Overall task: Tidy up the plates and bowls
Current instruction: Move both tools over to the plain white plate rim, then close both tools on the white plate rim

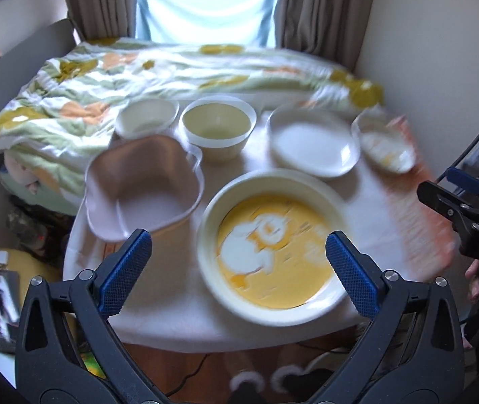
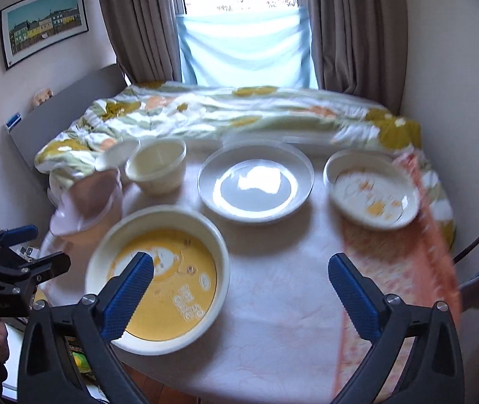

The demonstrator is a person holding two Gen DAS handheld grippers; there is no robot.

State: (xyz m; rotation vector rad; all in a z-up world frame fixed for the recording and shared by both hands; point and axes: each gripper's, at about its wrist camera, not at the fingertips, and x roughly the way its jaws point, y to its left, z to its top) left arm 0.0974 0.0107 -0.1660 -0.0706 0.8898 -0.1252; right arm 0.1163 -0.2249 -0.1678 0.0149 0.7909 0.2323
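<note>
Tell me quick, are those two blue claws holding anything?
Left gripper: open, holding nothing.
Right gripper: open, holding nothing.

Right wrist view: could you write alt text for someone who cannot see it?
Six empty dishes sit on a round cloth-covered table: a yellow-bottomed bowl nearest, a clear plate and patterned plate behind. The right gripper hovers with open jaws holding nothing; a bed lies beyond.

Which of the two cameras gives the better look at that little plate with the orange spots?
The right wrist view: the small spotted plate sits whole there, inside facing the camera. In the left wrist view it is blurred and squeezed toward the edge.
</note>
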